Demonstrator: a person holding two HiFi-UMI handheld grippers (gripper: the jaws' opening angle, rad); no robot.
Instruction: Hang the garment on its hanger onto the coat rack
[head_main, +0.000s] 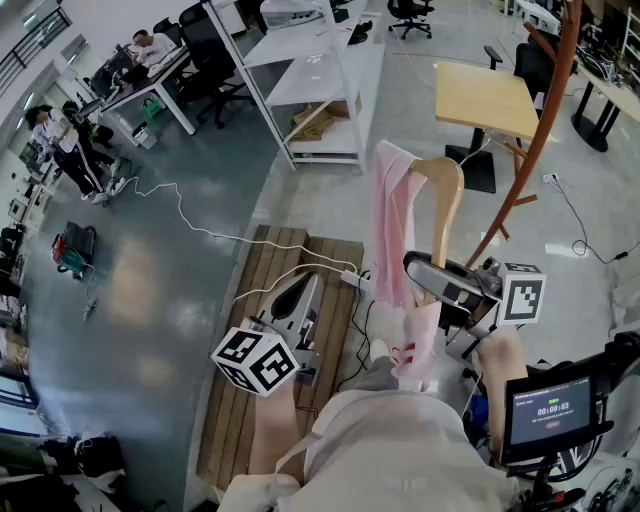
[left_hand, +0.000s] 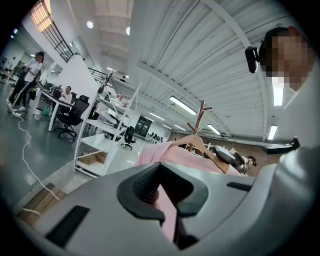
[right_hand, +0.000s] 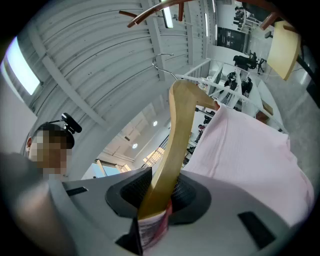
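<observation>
Grey and marker-cubed, your right gripper (head_main: 425, 272) is held out ahead on your right side, jaws aimed upward. Your left gripper (head_main: 300, 292) sits lower at the left, over the slatted wooden platform (head_main: 235, 400), well apart from the load. The pale pink garment (head_main: 390, 225) drapes over one arm of the light wooden hanger (head_main: 447, 195), which stands nearly on end in the air beside the reddish-brown wooden coat rack (head_main: 548, 120) — not on it. Your right jaws are clamped on the hanger's lower end, with a printed tag (right_hand: 150, 227) caught alongside it. Your left jaws stand narrowly apart — nothing sits between them, and pink cloth only shows through the slit.
</observation>
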